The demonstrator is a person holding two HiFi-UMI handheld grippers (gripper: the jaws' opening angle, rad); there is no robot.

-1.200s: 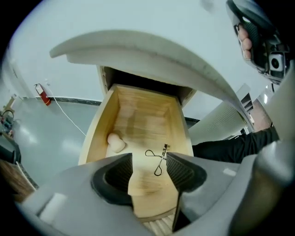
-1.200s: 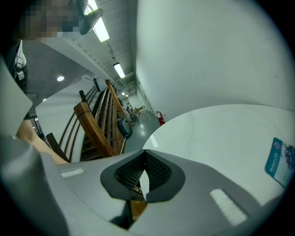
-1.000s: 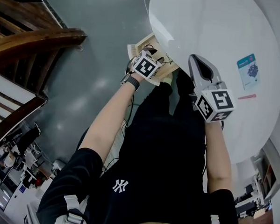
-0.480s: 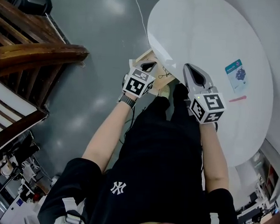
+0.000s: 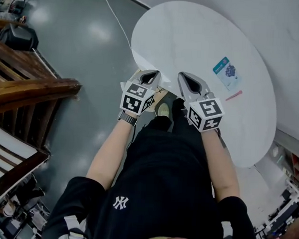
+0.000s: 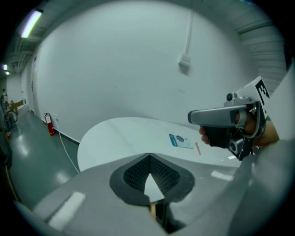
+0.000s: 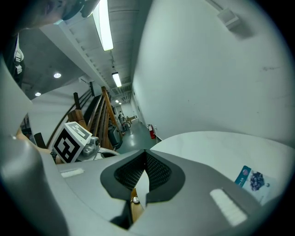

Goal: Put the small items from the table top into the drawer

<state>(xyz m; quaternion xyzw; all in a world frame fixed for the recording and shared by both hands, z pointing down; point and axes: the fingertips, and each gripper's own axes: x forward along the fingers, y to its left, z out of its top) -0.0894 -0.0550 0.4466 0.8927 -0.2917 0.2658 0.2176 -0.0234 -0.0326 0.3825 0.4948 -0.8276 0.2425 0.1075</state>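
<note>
Head view: left gripper point(image 5: 153, 73) and right gripper point(image 5: 185, 76) are hovering side by side at the bench point(image 5: 193, 39) edge, jaws pressed together, empty. Card point(image 5: 227, 71) and red stick point(image 5: 234, 95) are lying on the bench, well apart from both.

Round white table top point(image 5: 193, 39), filling upper centre and right of head view. Lying flat toward its right edge: teal-and-white printed card point(image 5: 227, 72), long side angled down to the right. Just below and right of it, near but not touching: thin pink stick point(image 5: 233, 95).
</note>
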